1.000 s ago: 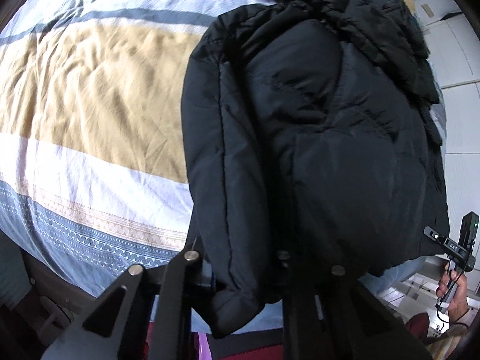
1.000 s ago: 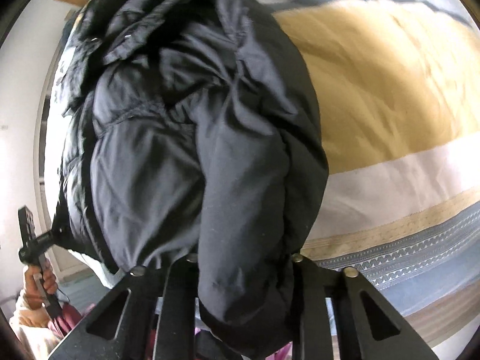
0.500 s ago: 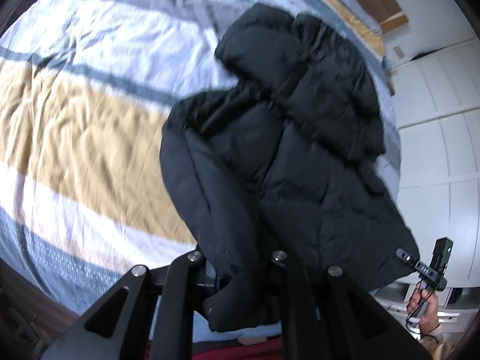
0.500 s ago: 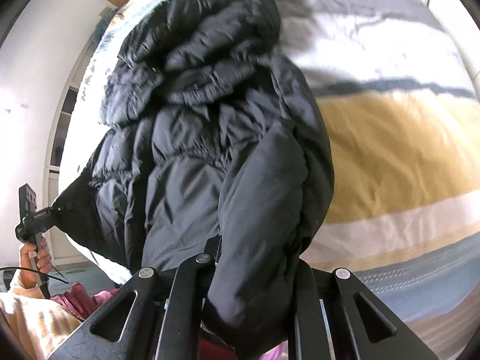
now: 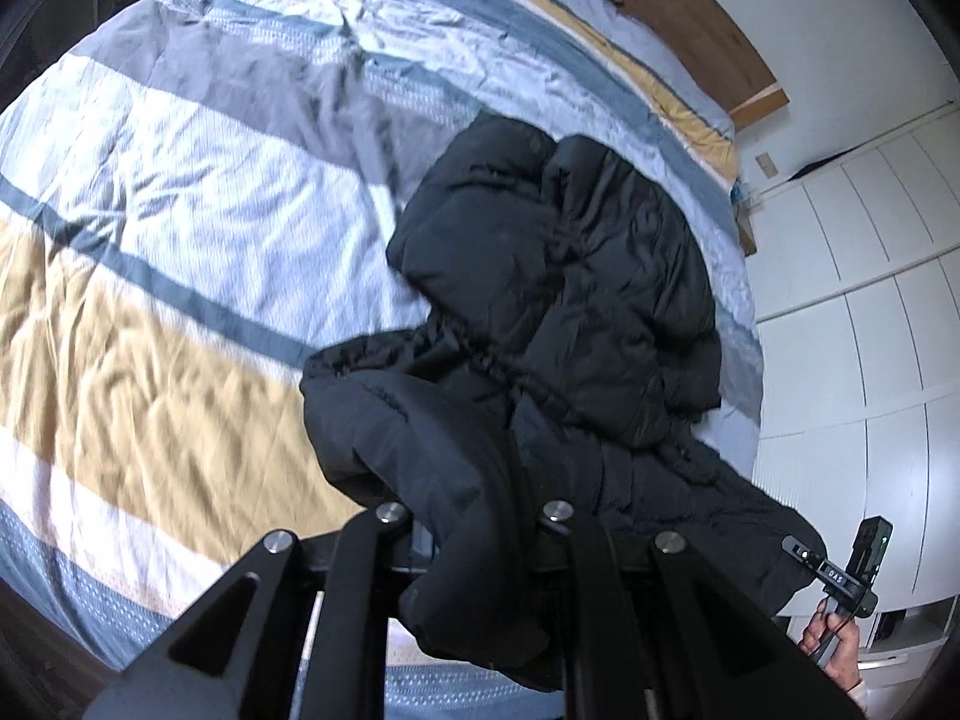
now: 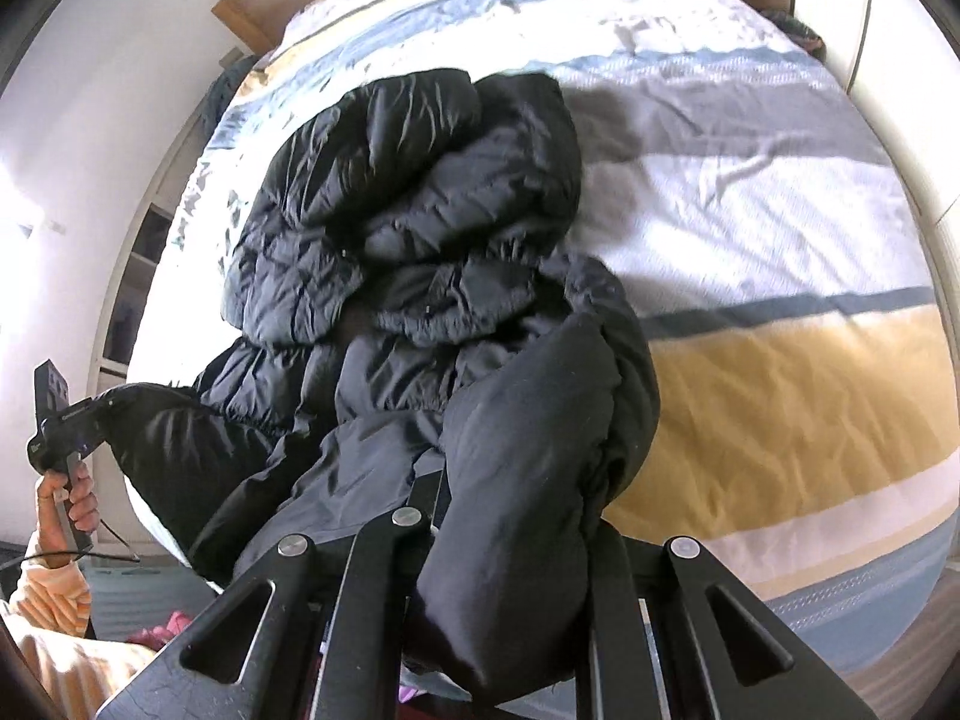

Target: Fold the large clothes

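Note:
A black puffer jacket lies bunched on the striped bed, its hooded upper part farther away. My left gripper is shut on a black fold of the jacket's near edge, which drapes over the fingers and hides the tips. My right gripper is shut on another thick fold of the jacket and lifts it above the bed. Each gripper shows in the other's view, gripping a jacket corner: the right one at lower right, the left one at far left.
The bed cover has white, grey, blue and mustard stripes. A wooden headboard stands at the far end. White wardrobe doors stand beside the bed. The bed's near edge runs just below my grippers.
Both grippers have pulled back and up with the jacket's near edge. The jacket now looks farther and smaller, and more of the bed and headboard shows.

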### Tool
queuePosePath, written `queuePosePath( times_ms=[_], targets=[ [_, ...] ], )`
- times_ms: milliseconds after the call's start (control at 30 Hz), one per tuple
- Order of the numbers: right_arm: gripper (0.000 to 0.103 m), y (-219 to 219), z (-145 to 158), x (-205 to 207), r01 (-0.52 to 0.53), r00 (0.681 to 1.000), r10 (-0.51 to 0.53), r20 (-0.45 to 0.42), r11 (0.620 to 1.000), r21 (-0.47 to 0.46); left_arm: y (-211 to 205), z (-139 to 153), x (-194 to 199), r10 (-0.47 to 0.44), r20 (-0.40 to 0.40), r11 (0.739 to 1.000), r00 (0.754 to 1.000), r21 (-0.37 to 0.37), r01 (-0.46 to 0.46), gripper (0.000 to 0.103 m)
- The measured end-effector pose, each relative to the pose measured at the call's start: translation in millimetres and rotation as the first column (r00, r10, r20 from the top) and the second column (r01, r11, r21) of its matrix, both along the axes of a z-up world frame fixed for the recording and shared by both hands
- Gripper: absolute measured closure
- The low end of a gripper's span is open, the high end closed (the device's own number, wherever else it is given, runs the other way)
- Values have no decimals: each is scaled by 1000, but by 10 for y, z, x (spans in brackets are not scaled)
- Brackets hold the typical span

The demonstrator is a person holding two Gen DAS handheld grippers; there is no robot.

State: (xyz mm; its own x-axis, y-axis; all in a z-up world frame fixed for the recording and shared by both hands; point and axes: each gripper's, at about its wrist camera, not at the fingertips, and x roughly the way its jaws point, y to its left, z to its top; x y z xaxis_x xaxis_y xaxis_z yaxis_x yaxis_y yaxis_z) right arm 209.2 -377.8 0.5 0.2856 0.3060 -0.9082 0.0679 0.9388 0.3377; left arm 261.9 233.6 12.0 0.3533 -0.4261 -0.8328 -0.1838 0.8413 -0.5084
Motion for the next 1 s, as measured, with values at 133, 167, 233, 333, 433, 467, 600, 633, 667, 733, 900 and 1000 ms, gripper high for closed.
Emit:
queuePosePath(
  times_ms=[133, 167, 233, 333, 433, 467, 600, 633, 667, 733, 900, 1000],
  targets=[
    [90, -33, 71, 137, 22, 1000, -22, 18, 1000, 4, 136, 81, 135, 34, 10, 999, 999, -34, -34, 91],
    [90, -49, 88, 171, 32, 999, -33, 23, 999, 12, 153, 94, 179, 40, 11, 999, 999, -35, -40, 91],
    [90, -83, 116, 242, 56, 998, -57, 34, 998, 29, 177, 102, 270, 54, 13, 998, 998, -38, -53, 91],
    [90, -155, 153, 378, 105, 993, -107, 43, 993, 59, 230, 138, 426, 80, 19, 995, 997, -53, -79, 91],
    [90, -217, 186, 553, 152, 987, -156, 46, 985, 80, 277, 189, 641, 101, 30, 993, 994, -67, -99, 91],
    [90, -244, 198, 634, 171, 983, -175, 47, 981, 90, 283, 203, 704, 106, 34, 992, 994, -69, -103, 91],
    [90, -324, 266, 962, 229, 970, -237, 59, 966, 118, 276, 291, 1035, 114, 54, 992, 992, -67, -110, 90],
    [90, -337, 284, 1057, 240, 966, -250, 63, 962, 126, 269, 313, 1145, 118, 59, 991, 991, -68, -114, 90],
    [90, -347, 296, 1122, 248, 964, -259, 65, 959, 134, 264, 327, 1256, 123, 59, 990, 991, -72, -119, 90],
    [90, -382, 318, 1361, 275, 955, -288, 72, 949, 155, 255, 330, 1443, 134, 60, 988, 989, -83, -129, 90],
    [90, -470, 242, 1934, 335, 934, -353, 62, 922, 194, 182, 220, 2034, 152, 53, 986, 987, -77, -148, 90],
    [90, -512, 153, 2342, 359, 925, -375, 55, 914, 190, 133, 106, 2355, 162, 55, 985, 985, -76, -157, 90]
  ],
)
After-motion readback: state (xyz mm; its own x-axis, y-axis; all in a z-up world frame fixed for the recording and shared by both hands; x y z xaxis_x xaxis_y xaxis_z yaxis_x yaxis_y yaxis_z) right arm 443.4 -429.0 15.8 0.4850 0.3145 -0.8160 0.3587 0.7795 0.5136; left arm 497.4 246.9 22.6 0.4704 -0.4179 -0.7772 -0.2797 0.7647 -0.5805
